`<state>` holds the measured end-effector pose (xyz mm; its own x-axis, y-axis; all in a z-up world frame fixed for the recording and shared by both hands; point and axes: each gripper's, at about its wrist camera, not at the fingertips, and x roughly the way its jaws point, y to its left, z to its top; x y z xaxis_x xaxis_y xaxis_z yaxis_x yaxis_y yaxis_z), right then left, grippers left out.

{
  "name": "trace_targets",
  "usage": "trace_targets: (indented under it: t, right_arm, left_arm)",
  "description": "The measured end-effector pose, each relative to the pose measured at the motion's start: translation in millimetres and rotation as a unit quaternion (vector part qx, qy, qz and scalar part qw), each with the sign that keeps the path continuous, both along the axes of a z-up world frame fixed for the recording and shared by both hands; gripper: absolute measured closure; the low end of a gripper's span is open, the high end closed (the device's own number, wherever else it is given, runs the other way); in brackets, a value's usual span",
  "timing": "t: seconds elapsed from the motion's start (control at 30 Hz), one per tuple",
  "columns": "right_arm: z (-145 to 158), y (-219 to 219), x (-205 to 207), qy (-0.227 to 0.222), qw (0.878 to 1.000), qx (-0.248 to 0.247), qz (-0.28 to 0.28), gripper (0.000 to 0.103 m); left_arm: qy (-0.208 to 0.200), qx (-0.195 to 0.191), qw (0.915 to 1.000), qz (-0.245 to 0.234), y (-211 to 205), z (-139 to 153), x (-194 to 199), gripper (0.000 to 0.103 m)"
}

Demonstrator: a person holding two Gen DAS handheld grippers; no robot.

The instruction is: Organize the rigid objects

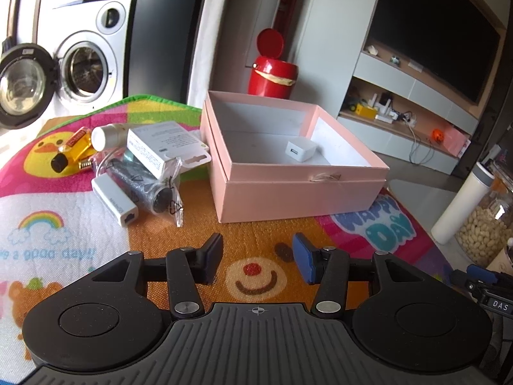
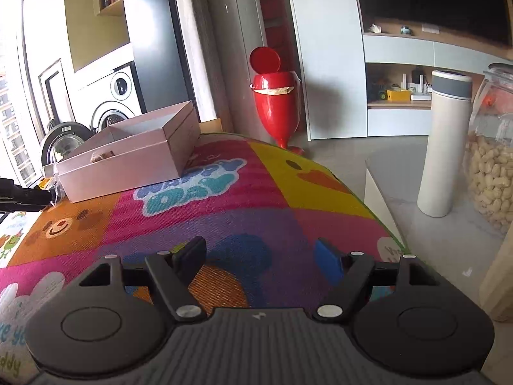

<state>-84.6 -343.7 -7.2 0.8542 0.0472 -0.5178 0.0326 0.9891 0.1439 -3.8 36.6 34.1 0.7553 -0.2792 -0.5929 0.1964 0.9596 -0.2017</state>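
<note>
A pink open box [image 1: 288, 189] stands on the colourful mat; a small white USB charger cube [image 1: 299, 150] lies inside it. Left of the box lies a pile: a white adapter [image 1: 115, 199], a black cylinder in clear plastic [image 1: 144, 183], a white carton [image 1: 154, 147], a silver-white cylinder [image 1: 107, 134] and a yellow item [image 1: 72, 150]. My left gripper [image 1: 258, 256] is open and empty, in front of the box. My right gripper [image 2: 261, 258] is open and empty over the mat, right of the box [image 2: 128, 157].
A red bin [image 1: 272, 73] stands behind the box. A white flask [image 2: 444, 141] and a jar of nuts [image 2: 490, 160] stand on a white surface right of the mat [image 2: 256, 199]. A washing machine [image 1: 83, 64] with open door is at far left.
</note>
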Motion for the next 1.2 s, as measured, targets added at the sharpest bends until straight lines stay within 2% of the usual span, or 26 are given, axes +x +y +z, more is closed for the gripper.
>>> trace_targets:
  t: [0.07,0.13,0.2,0.27,0.33,0.5,0.53,0.57,0.63,0.7,0.77,0.8,0.87,0.9,1.0,1.03,1.1,1.2]
  right_arm:
    - [-5,-22,3,0.011,1.0,0.023,-0.012,0.028]
    - [-18,-56,4,0.034,0.994,0.108,-0.011,0.028]
    - [-34,-80,-2,0.04,0.982,0.187,0.005,0.028]
    - [-47,-94,-12,0.034,0.974,0.222,0.022,0.027]
    - [-51,-100,-26,0.025,0.977,0.209,0.021,0.027]
    - [-56,-96,-78,0.002,0.995,0.088,0.044,0.026]
    - [-60,-97,-87,0.011,0.996,0.075,0.054,0.024]
    - [-69,-98,-95,0.039,0.994,0.066,0.075,0.022]
    - [-95,-100,-107,0.092,0.991,0.057,0.08,0.022]
    - [-134,-108,-115,0.152,0.982,0.085,0.073,0.022]
    - [-193,-124,-122,0.225,0.963,0.144,0.034,0.022]
    - [-216,-129,-123,0.255,0.954,0.16,0.011,0.023]
    - [-270,-134,-123,0.323,0.929,0.177,-0.04,0.03]
    - [-284,-133,-123,0.338,0.923,0.179,-0.05,0.038]
    - [-324,-122,-112,0.352,0.905,0.233,-0.043,0.039]
    - [-339,-117,-101,0.356,0.897,0.26,-0.022,0.039]
    - [-360,-107,-79,0.371,0.886,0.278,0.006,0.039]
    - [-381,-84,-28,0.396,0.859,0.319,0.056,0.045]
  left_arm:
    - [-0.002,0.001,1.0,0.002,-1,2,-1,0.05]
    - [-0.001,0.004,1.0,0.003,-3,3,-2,0.05]
    - [0.001,0.009,1.0,0.002,-6,6,-3,0.05]
    - [0.001,0.015,0.9999,0.0,-10,8,-4,0.05]
    - [-0.001,0.023,0.9997,-0.002,-17,12,-4,0.05]
    - [-0.016,0.032,0.9993,-0.011,-36,24,-4,0.05]
    - [-0.018,0.037,0.9991,-0.011,-42,26,-3,0.05]
    - [-0.019,0.041,0.9989,-0.011,-46,27,-2,0.05]
    - [-0.021,0.049,0.9985,-0.014,-56,27,0,0.05]
    - [-0.023,0.058,0.9979,-0.019,-65,25,1,0.05]
    - [-0.02,0.07,0.9971,-0.022,-74,22,3,0.05]
    - [-0.016,0.074,0.9968,-0.023,-79,20,4,0.05]
    - [-0.013,0.079,0.9966,-0.02,-86,19,7,0.05]
    - [-0.014,0.081,0.9965,-0.015,-88,18,8,0.05]
    - [-0.016,0.087,0.996,-0.01,-94,18,9,0.05]
    - [-0.016,0.09,0.9957,-0.01,-94,17,11,0.05]
    - [-0.014,0.093,0.9955,-0.013,-95,16,11,0.05]
    - [-0.017,0.087,0.996,-0.016,-90,18,5,0.05]
